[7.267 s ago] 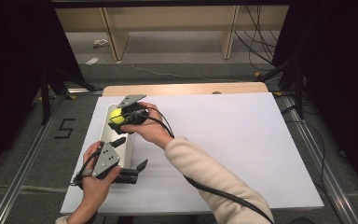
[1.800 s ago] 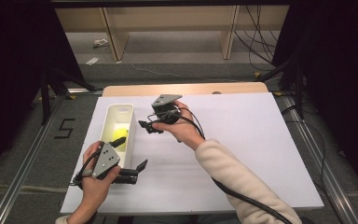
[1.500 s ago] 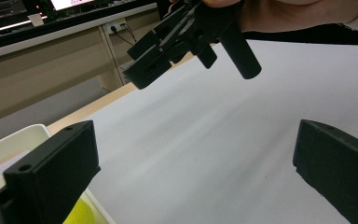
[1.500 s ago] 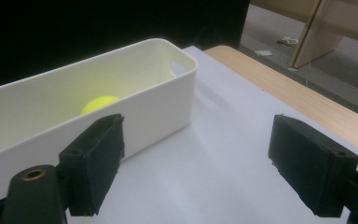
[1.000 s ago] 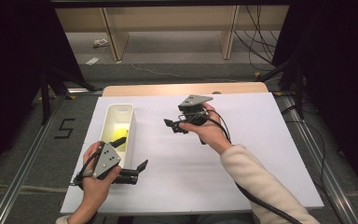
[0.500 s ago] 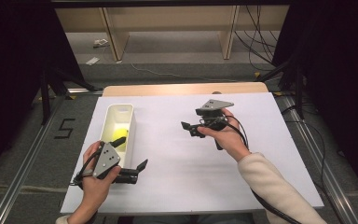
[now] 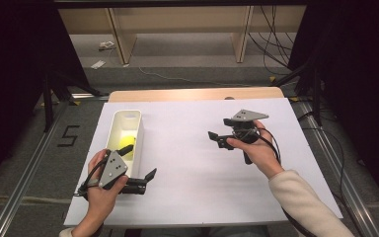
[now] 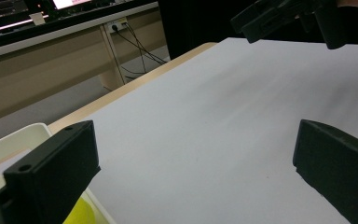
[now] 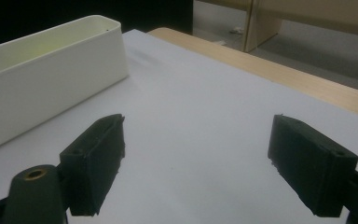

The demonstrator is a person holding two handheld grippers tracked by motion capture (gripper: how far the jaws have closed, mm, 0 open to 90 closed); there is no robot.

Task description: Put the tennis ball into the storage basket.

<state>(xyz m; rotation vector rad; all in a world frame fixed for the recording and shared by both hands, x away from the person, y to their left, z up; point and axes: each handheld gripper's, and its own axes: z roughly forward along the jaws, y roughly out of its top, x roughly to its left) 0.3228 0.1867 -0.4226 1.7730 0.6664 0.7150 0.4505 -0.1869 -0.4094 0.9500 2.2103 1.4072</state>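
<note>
Yellow ball (image 7: 125, 143) now lies in the white bin (image 7: 114, 129). My right gripper (image 7: 217, 139), over that bin seconds ago, has withdrawn to mid-table with jaws apart and empty. My left gripper (image 7: 136, 165), also spread, flanks the bin. Deposit judged complete.

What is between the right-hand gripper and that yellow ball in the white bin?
Only the bin's own side wall. The right gripper hangs open over bare white table, and the yellow ball lies down inside the white bin, so a straight path across would meet that wall; coming from above looks open.
</note>
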